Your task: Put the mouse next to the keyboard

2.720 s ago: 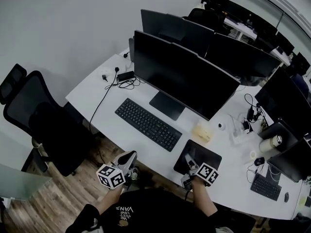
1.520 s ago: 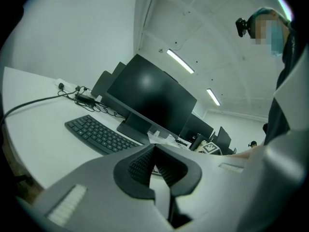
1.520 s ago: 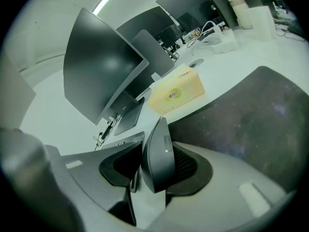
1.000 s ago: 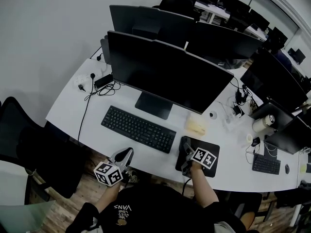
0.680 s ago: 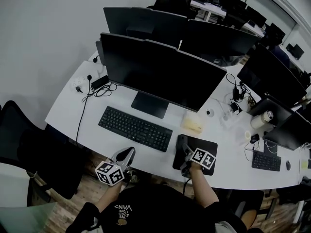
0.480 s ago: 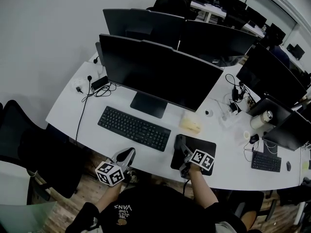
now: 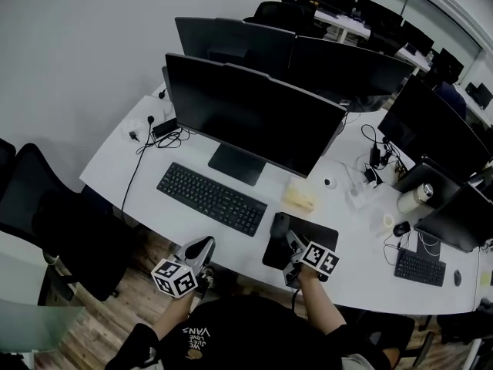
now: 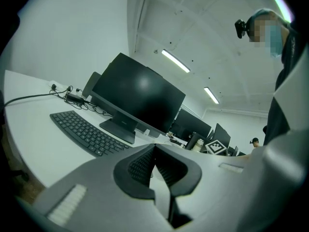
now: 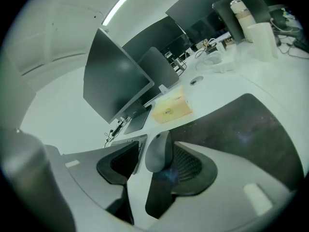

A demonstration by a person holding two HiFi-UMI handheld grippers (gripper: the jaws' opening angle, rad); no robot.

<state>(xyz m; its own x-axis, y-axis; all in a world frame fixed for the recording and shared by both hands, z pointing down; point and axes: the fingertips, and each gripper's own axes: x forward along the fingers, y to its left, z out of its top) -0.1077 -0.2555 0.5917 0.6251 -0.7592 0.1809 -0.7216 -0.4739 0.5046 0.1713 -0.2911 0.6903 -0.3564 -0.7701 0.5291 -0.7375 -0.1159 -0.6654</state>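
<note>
The white desk (image 7: 127,168) fills the middle of the head view, with the big monitor (image 7: 246,114) standing across it. The keyboard (image 7: 212,199) lies in front of the monitor, left of centre. Lower and right of centre is the dark mouse pad (image 7: 320,231).

My left gripper (image 8: 153,149) hangs off the desk's near edge at lower left, its jaws closed tip to tip on nothing. My right gripper (image 9: 155,146) reaches over the pad, its jaws part open around the mouse (image 7: 279,223). The right pad touches the mouse, and I see a sliver of gap on the left side. The mouse sits at the pad's upper-left corner, near the keyboard's right end with bare desk between them.

I'd close fully before moving and keep the mouse low. I'd then set it just beside the keyboard without nudging the keys.
</note>
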